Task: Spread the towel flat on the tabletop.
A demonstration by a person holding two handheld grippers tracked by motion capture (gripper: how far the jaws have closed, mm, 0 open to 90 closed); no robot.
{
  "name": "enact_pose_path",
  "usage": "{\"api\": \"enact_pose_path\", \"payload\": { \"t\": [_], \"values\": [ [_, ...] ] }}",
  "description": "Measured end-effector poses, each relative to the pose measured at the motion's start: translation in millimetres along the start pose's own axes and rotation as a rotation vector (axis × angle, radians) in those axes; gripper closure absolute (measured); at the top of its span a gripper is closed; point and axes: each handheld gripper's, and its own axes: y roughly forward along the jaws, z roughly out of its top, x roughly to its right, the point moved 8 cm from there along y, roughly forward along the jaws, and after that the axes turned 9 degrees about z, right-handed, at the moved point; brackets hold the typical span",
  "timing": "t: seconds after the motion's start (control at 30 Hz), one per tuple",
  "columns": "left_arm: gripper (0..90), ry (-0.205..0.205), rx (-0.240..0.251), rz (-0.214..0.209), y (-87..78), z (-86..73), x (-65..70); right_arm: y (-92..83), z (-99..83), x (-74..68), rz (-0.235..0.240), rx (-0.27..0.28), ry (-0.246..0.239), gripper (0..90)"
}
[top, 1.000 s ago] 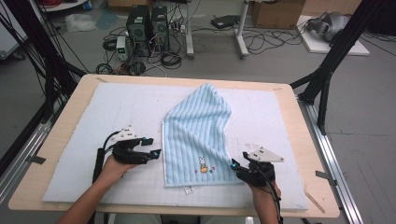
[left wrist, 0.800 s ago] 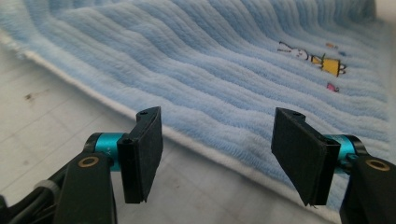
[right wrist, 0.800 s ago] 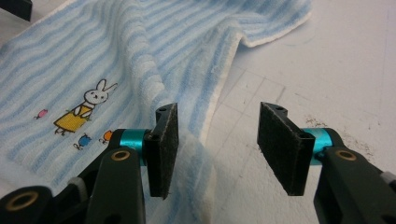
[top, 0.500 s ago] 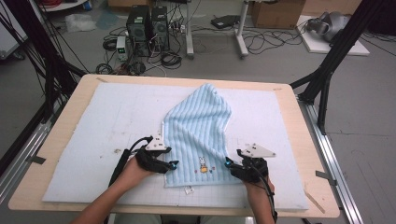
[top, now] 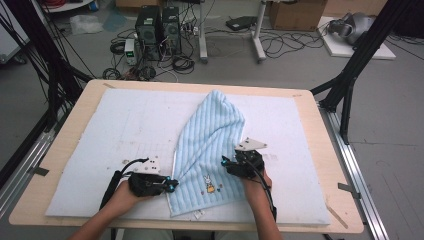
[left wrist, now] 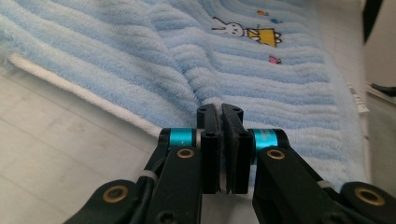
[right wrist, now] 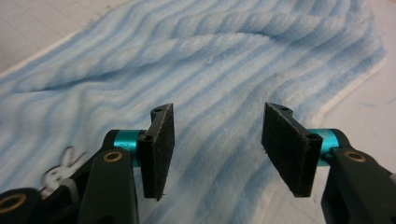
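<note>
A light blue striped towel (top: 210, 145) with a small rabbit print (top: 209, 184) lies folded and slanted on the white mat. My left gripper (top: 172, 186) is at the towel's near left edge. In the left gripper view, the left gripper (left wrist: 220, 109) has just closed its jaws and stands shut, with a puckered fold of the towel (left wrist: 261, 84) pinched at its tips. My right gripper (top: 226, 162) is at the towel's right edge. In the right gripper view, the right gripper (right wrist: 217, 126) is open, its pads (right wrist: 161, 144) low over the towel (right wrist: 210, 56) and gripping nothing.
The white foam mat (top: 125, 130) covers most of the wooden table (top: 320, 150). A small white tag (top: 198, 215) lies by the towel's front edge. Black frame legs (top: 350, 75) stand at both sides; computers (top: 157, 27) and cables sit on the floor beyond.
My left gripper slid right to the towel's left edge and shut on it. My right gripper moved left and slightly forward onto the towel's right edge, still open.
</note>
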Motion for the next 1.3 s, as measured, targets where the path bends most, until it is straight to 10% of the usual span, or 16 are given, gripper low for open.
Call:
{"api": "enact_pose_path", "payload": {
  "t": [0.33, 0.47, 0.57, 0.73, 1.1, 1.3],
  "values": [
    [85.4, -0.028, 0.026, -0.066, -11.7, -7.3, 12.7, 29.1, -6.9, 5.4, -0.018, -0.139, -0.017, 54.9],
    [84.9, -0.064, 0.035, -0.088, -12.1, -6.8, 8.7, 28.8, -7.8, -1.4, 0.039, -0.148, -0.017, 84.2],
    [79.5, -0.09, 0.057, -0.074, -14.4, -4.1, 2.3, 25.1, -9.9, -6.9, 0.046, -0.17, -0.046, 87.8],
    [50.3, -0.173, 0.106, 0.016, -18.6, 8.5, -22.2, 8.2, -22.5, -8.6, 0.089, -0.185, -0.062, 88.3],
    [43.8, -0.27, 0.21, 0.196, -23.7, 35.0, -92.0, -32.6, -51.2, -10.4, 0.12, -0.195, -0.122, 86.5],
    [44.3, -0.299, 0.216, 0.227, -17.3, 42.5, -113.6, -27.2, -11.9, 14.4, 0.074, -0.018, -0.069, 53.4]
  ]
}}
